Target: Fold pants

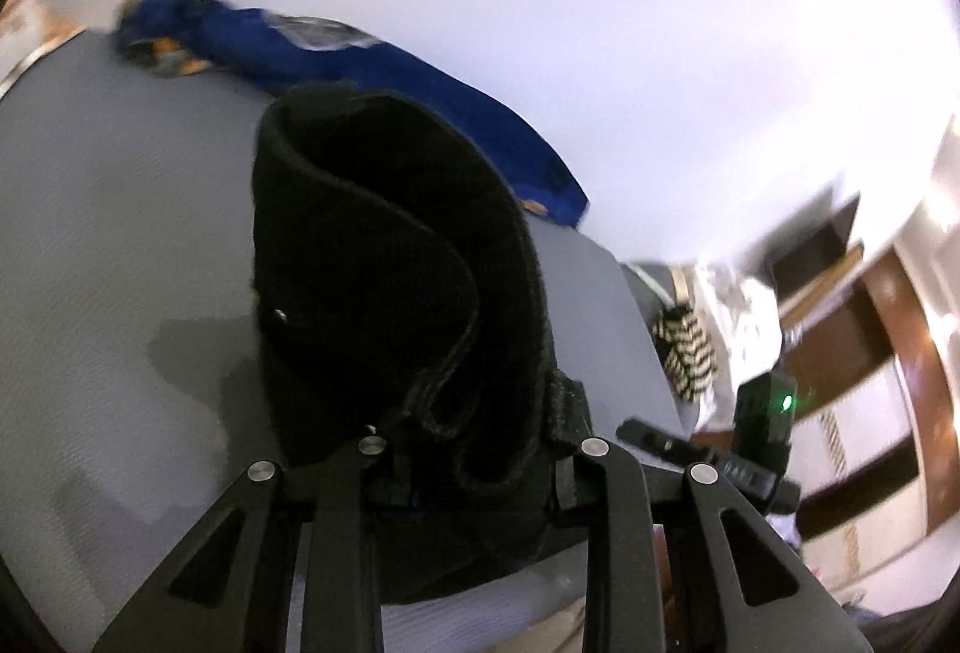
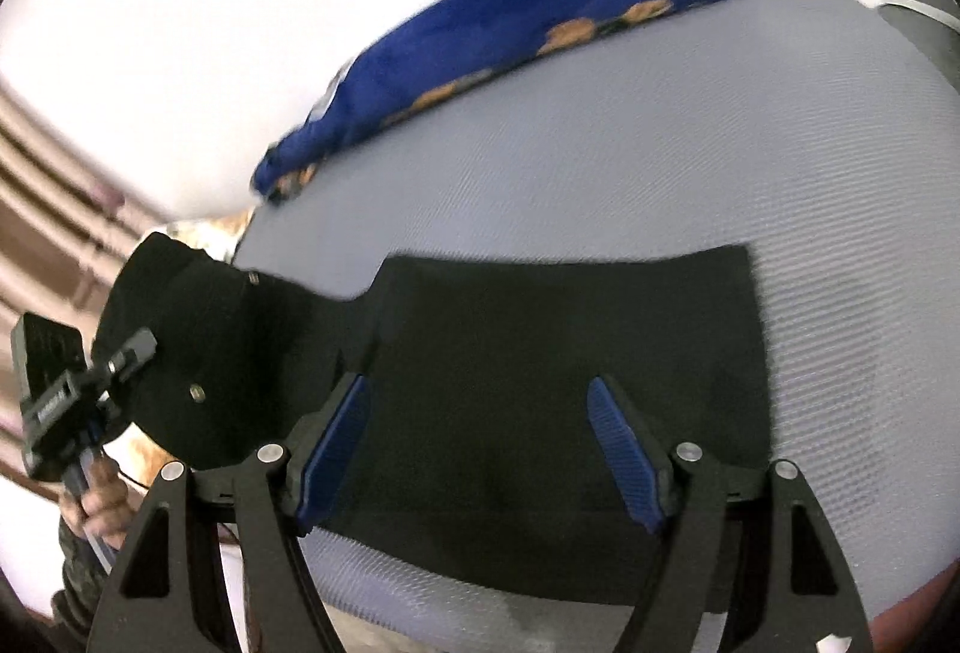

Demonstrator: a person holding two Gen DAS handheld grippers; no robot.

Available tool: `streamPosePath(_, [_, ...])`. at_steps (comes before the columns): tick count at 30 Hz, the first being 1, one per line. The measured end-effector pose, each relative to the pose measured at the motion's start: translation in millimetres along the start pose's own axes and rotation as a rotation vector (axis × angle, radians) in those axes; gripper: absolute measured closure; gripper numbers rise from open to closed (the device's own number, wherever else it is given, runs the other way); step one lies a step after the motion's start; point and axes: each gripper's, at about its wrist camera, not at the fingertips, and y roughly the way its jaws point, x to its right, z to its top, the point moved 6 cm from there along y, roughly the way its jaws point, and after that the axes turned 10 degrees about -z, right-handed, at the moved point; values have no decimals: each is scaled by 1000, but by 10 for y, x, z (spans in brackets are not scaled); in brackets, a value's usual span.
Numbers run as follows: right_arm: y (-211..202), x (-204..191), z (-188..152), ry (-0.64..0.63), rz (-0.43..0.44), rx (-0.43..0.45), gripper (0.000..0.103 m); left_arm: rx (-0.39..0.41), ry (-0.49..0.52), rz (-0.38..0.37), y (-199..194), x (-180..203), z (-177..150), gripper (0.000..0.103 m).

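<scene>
The black pants (image 2: 540, 353) lie partly flat on a grey mattress (image 2: 720, 143). My left gripper (image 1: 474, 449) is shut on the pants' waistband end (image 1: 390, 263) and holds it lifted and curled above the mattress (image 1: 120, 233); its fingertips are hidden by the cloth. In the right wrist view the left gripper (image 2: 120, 359) shows at the left, holding that raised end. My right gripper (image 2: 480, 413) is open, its blue pads (image 2: 336, 437) spread just above the flat part of the pants, holding nothing.
A blue patterned cloth (image 1: 360, 59) lies bunched along the mattress's far edge by the white wall; it also shows in the right wrist view (image 2: 480, 47). A striped item (image 1: 684, 353) and wooden furniture (image 1: 870, 323) stand beyond the mattress edge.
</scene>
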Motion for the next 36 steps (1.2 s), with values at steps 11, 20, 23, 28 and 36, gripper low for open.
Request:
streamPosePath(11, [-131, 621, 35, 78, -17, 13, 30, -262, 164, 12, 1360, 696, -582, 75])
streamPosePath(20, [-95, 993, -46, 110, -10, -23, 30, -402, 262, 172, 2077, 580, -1128, 74])
streamPosePath(23, [-37, 1043, -72, 125, 18, -48, 30, -407, 279, 189, 2136, 655, -1172, 67])
streamPosePath(28, [46, 991, -67, 102, 61, -77, 30, -424, 338, 149, 2136, 945, -1227, 41])
streamPosePath(36, [365, 783, -86, 52, 206, -185, 30, -304, 350, 167, 1638, 972, -944, 26])
